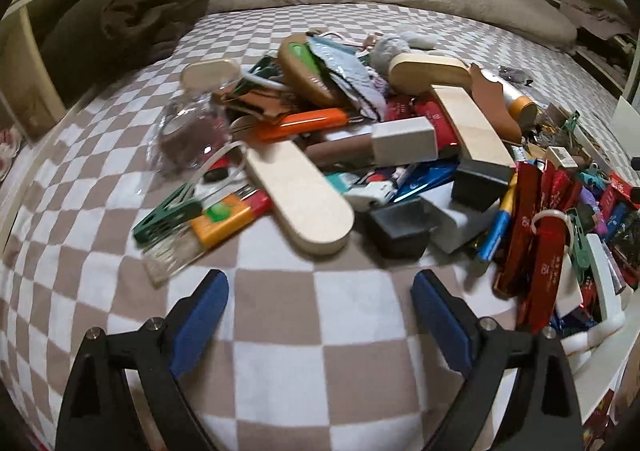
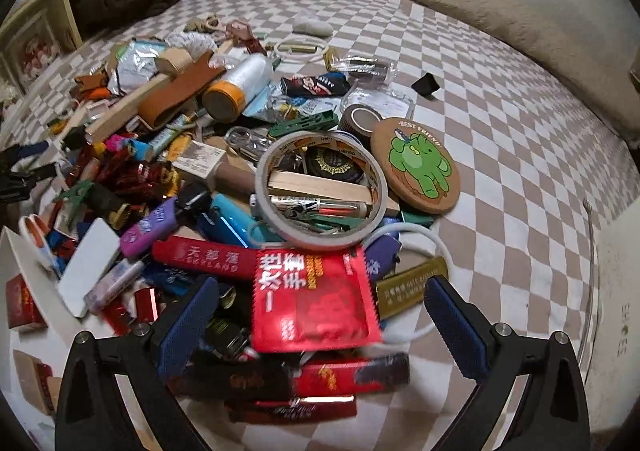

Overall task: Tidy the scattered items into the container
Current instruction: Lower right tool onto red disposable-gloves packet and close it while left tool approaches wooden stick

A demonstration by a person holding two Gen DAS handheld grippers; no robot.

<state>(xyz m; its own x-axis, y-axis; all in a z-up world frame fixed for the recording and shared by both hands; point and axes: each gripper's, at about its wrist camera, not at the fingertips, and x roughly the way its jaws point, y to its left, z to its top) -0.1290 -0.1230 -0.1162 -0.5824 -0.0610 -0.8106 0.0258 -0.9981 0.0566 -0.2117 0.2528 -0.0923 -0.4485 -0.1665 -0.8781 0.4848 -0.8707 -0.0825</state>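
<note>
1. My left gripper (image 1: 319, 305) gapes empty over the checkered blanket (image 1: 280, 363), short of the pile.
2. My right gripper (image 2: 320, 315) straddles a red sachet (image 2: 312, 303), jaws spread, apparently not pinching.
3. Next: close, carry to the white container (image 1: 604, 291), probably at the pile's edge.

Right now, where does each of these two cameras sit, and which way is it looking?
Left wrist: on the left gripper, looking down past open blue pads at bare checkered blanket, the clutter pile ahead.
Right wrist: on the right gripper, jaws open over a red packet, a tape ring beyond.
No hand or sleeve shows in either.
Shared: the blanket, the pile, the orange-capped bottle.
</note>
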